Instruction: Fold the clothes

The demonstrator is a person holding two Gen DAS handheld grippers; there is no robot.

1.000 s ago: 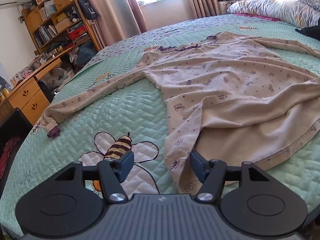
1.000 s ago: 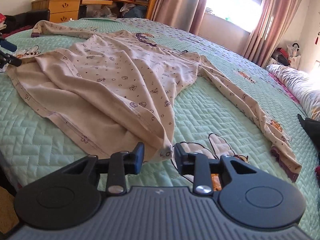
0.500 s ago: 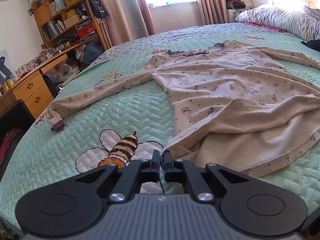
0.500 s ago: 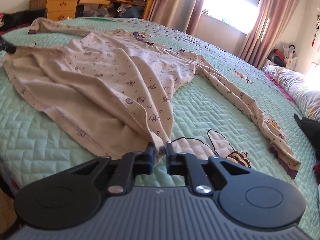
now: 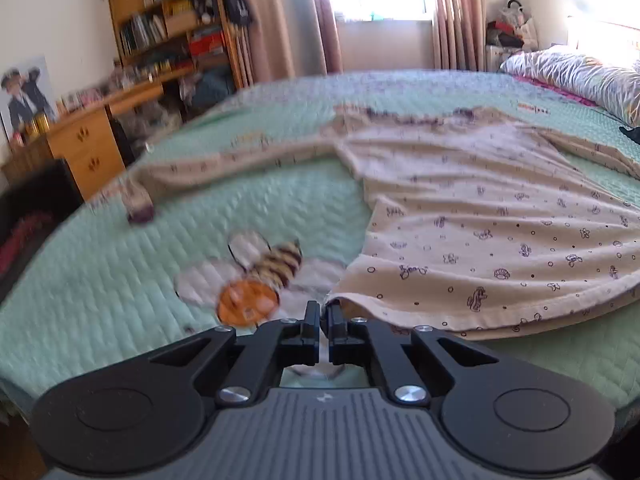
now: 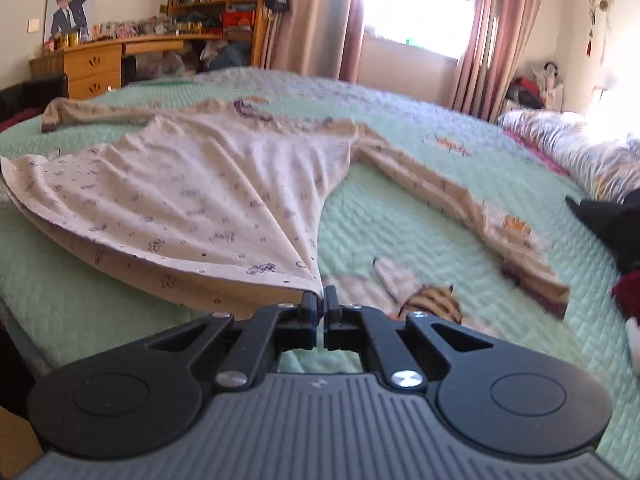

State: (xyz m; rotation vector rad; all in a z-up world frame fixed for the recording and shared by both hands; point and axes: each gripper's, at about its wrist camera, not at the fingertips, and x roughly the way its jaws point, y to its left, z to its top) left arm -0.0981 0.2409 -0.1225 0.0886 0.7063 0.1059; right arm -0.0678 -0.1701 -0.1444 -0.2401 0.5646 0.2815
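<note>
A beige long-sleeved top (image 5: 480, 208) (image 6: 208, 184) with small dark prints lies spread on the green quilted bed. My left gripper (image 5: 323, 314) is shut on its near left hem corner. My right gripper (image 6: 322, 300) is shut on the near right hem corner. Both corners are lifted off the quilt and the hem is stretched between them. The left sleeve (image 5: 224, 168) reaches toward the desk side. The right sleeve (image 6: 472, 212) trails toward the pillow side. Both views are blurred by motion.
A bee patch (image 5: 260, 276) (image 6: 428, 304) marks the quilt (image 5: 100, 280) near each gripper. A white duvet (image 5: 576, 76) and a dark garment (image 6: 608, 220) lie at the right. A wooden desk (image 6: 92, 64), shelves (image 5: 168, 20) and curtains (image 6: 480, 40) stand beyond the bed.
Both grippers were open a second ago, then shut on the hem corners. Since then they have lifted and drawn the hem up and taut.
</note>
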